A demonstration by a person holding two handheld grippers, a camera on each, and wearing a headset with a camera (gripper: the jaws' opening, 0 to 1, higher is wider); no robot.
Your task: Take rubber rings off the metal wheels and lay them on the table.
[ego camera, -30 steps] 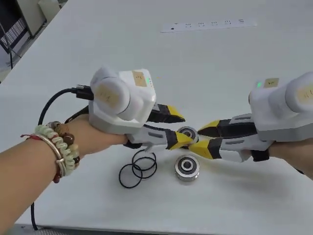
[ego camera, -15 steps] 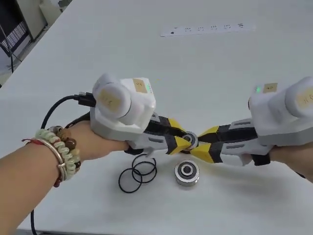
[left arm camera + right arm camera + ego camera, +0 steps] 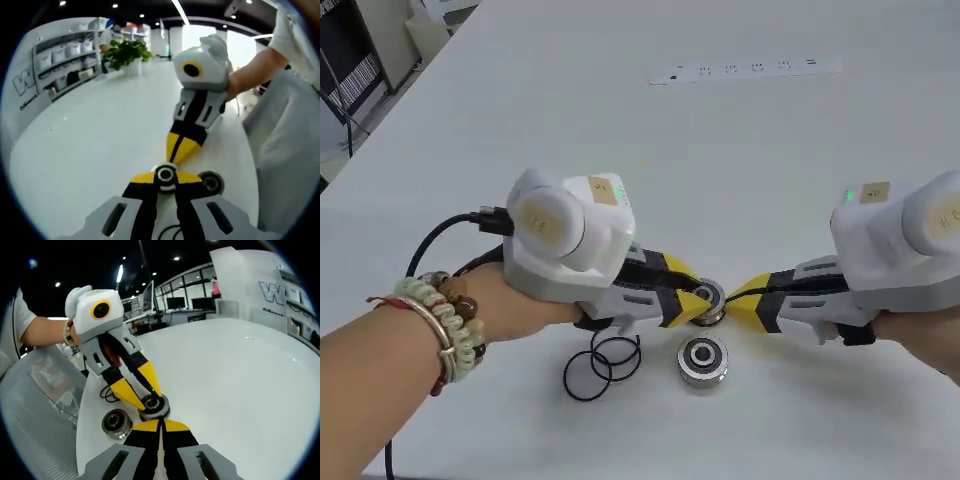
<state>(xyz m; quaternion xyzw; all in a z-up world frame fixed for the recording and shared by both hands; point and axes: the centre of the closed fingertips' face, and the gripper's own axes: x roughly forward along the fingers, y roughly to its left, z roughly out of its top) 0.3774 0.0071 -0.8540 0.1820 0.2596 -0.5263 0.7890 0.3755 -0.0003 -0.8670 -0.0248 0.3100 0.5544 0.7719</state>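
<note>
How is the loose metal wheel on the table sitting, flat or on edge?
Flat. The wheel lies on the table with its round face and centre hole turned upward.

Head view steeply down over the table point(image 3: 770, 150); gripper views low, close, face to face across one metal wheel point(image 3: 708, 296)

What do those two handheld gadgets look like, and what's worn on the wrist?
The left gripper and right gripper have white bodies, grey frames and black fingers with yellow tips. A black cable trails from the left one. Beaded bracelets circle that wrist.
</note>
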